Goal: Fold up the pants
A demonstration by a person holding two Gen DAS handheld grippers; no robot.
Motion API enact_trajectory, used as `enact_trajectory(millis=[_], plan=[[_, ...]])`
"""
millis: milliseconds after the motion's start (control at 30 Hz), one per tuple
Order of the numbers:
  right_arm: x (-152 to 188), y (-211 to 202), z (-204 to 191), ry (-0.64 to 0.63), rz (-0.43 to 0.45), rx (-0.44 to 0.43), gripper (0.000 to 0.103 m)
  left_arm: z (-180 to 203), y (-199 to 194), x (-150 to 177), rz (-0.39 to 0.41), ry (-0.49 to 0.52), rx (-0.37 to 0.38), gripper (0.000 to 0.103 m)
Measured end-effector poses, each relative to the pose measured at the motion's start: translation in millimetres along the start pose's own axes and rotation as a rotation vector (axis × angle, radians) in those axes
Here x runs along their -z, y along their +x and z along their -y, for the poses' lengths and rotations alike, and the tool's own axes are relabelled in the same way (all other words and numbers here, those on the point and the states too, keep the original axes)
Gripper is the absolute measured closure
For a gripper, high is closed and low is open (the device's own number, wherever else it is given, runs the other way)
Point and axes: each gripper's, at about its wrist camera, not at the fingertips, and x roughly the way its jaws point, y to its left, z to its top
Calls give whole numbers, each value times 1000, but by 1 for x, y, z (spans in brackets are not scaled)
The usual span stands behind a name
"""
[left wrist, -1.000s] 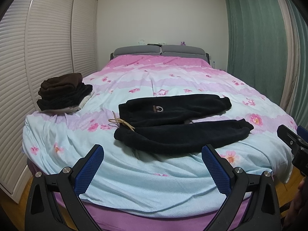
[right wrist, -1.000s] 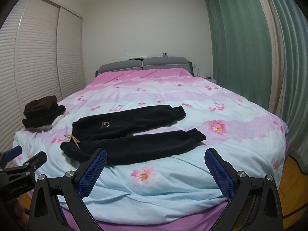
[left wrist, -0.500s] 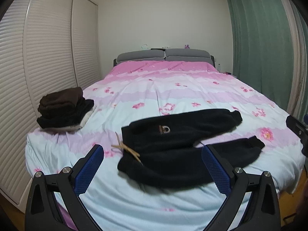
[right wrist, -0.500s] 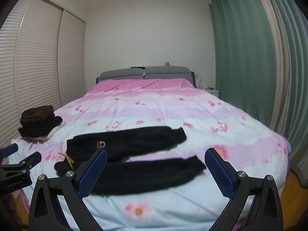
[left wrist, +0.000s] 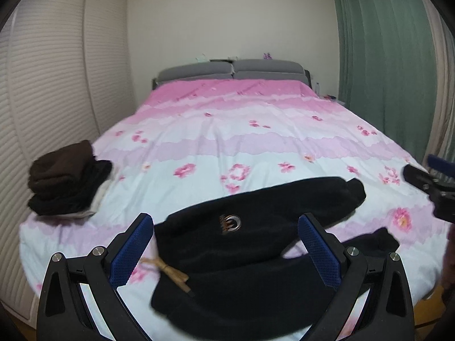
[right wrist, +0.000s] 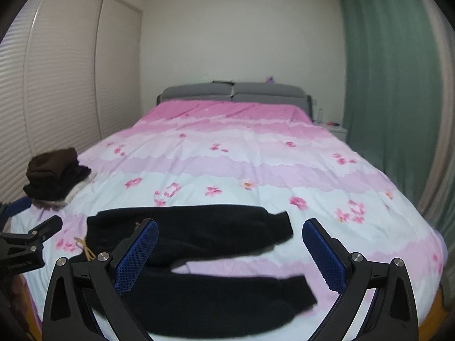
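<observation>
Across the bed (left wrist: 256,142) with its floral cover, we find the black pants (left wrist: 256,244) lying flat and unfolded at 6 o'clock, legs apart, with left gripper (left wrist: 224,253) and right gripper (right wrist: 230,255) jaws spread wide, holding nothing, so every fold remains.

Black pants (right wrist: 199,236) lie flat across the near end of the bed (right wrist: 241,156), legs spread apart, waist to the left with a tan drawstring (right wrist: 84,248). The right tongs (right wrist: 230,258) hang wide open above them, holding nothing. The left tongs (right wrist: 31,238) show at the left edge. Folded clothes (right wrist: 54,179) sit stacked at the bed's left side.
</observation>
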Motion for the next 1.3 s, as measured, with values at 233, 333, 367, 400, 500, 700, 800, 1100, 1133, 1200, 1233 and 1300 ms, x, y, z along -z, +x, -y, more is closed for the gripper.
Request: enact_trajectory(millis=[233,333,367,400,500,700,800,1100,1133,1200,1233,1300], plan=[[-46,109,24,-139,-210,-180,1,29,69,-35,-55,40,28,0],[-55,159,28,-234,-308,-248,1,41,109,-42,-103,66,15,0],[-55,170,27,-255,-327,-262,1,44,120,-42,-116,69,14,0],[-55,183,27,-282,-351,-280,1,48,134,-42,-136,69,16,0],[-52,220,20,-385,-408,-336,5,54,161,-38,-186,55,37,0],[-38,291,8,-550,-594,-441,27,57,196,-31,-211,28,45,0],[-32,316,7,-575,-657,-498,35,53,211,-26,-231,22,43,0],[0,370,6,-575,-816,-618,58,37,231,-19,-257,3,17,0],[3,375,8,-543,-838,-631,74,35,230,-19,-256,1,14,0],[6,378,9,-515,-865,-627,86,30,225,-21,-250,-5,7,0],[5,372,7,-535,-852,-625,89,27,222,-22,-245,-8,6,0],[2,358,4,-585,-814,-613,90,23,210,-26,-226,-16,2,0]])
